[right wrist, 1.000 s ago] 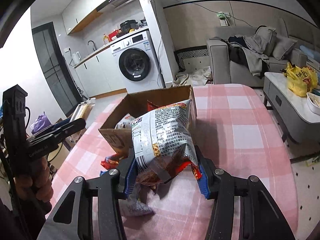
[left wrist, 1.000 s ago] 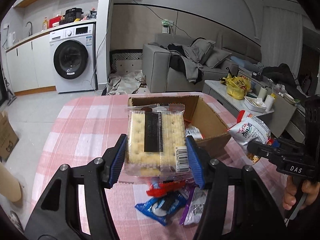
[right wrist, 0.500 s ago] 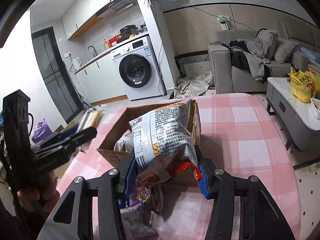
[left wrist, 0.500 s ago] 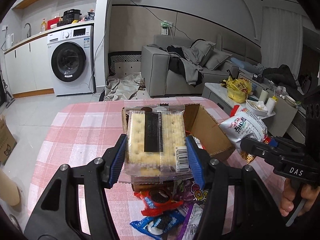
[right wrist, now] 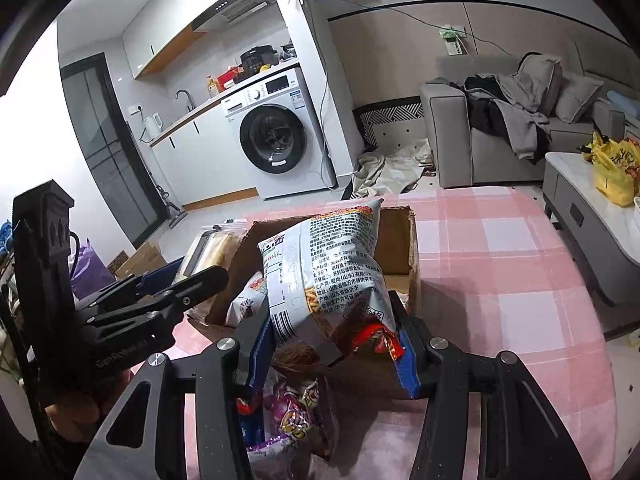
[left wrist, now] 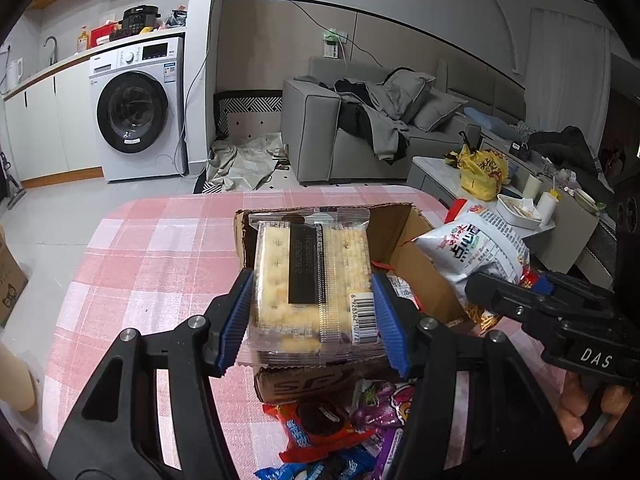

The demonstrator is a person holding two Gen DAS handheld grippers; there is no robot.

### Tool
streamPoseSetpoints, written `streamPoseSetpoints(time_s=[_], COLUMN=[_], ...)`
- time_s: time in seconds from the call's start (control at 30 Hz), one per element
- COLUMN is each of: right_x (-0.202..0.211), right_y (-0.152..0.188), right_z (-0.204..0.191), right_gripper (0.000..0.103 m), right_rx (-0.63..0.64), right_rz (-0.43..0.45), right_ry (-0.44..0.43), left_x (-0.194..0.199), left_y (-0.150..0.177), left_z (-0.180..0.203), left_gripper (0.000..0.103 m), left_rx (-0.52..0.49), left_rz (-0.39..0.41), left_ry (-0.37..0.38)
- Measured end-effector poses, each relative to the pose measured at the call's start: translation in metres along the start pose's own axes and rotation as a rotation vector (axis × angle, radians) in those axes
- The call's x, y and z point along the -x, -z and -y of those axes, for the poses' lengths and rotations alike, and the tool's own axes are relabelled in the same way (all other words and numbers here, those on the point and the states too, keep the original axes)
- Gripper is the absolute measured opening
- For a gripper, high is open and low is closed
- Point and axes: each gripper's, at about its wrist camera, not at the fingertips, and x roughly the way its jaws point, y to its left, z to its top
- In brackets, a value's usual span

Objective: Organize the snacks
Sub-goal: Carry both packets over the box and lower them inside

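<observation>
My left gripper (left wrist: 314,318) is shut on a clear pack of crackers (left wrist: 310,284) and holds it over the near edge of an open cardboard box (left wrist: 416,264) on the pink checked table (left wrist: 160,264). My right gripper (right wrist: 330,344) is shut on a white chip bag (right wrist: 320,264), held above the same box (right wrist: 396,240). The chip bag also shows in the left wrist view (left wrist: 476,252), and the cracker pack in the right wrist view (right wrist: 212,250). A snack packet (right wrist: 244,304) lies inside the box.
Loose snacks lie on the table before the box: a red cookie pack (left wrist: 320,428), a purple packet (left wrist: 380,400), a blue packet (left wrist: 316,470). Beyond the table are a washing machine (left wrist: 136,112), a grey sofa (left wrist: 360,132) and a low table (left wrist: 500,196).
Both grippers have risen and moved forward with their packs, so the box now sits closer beneath them. More loose snacks show in front of the box.
</observation>
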Motion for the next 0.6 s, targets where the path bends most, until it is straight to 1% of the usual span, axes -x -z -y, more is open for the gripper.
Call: streamPoseSetpoints(time_s=[0.07,0.13,0.6], right_x=[-0.007,-0.011,-0.036], right_y=[-0.002,-0.003,-0.007], right_z=[0.001,0.001,0.007], right_gripper=[0.052,0.052,0.052], right_rx=[-0.018,-0.012,-0.015], right_rz=[-0.014,-0.014,-0.049], right_ry=[-0.015,-0.001,0.009], left_x=[-0.006,-0.010,-0.051], left_y=[-0.001,-0.002,-0.007], left_z=[0.000,0.002,0.002], left_gripper=[0.055,0.055,0.055], left_rx=[-0.010,-0.022,-0.044], left_rz=[0.003,0.003,-0.049], left_ry=[-0.011,-0.019,-0.024])
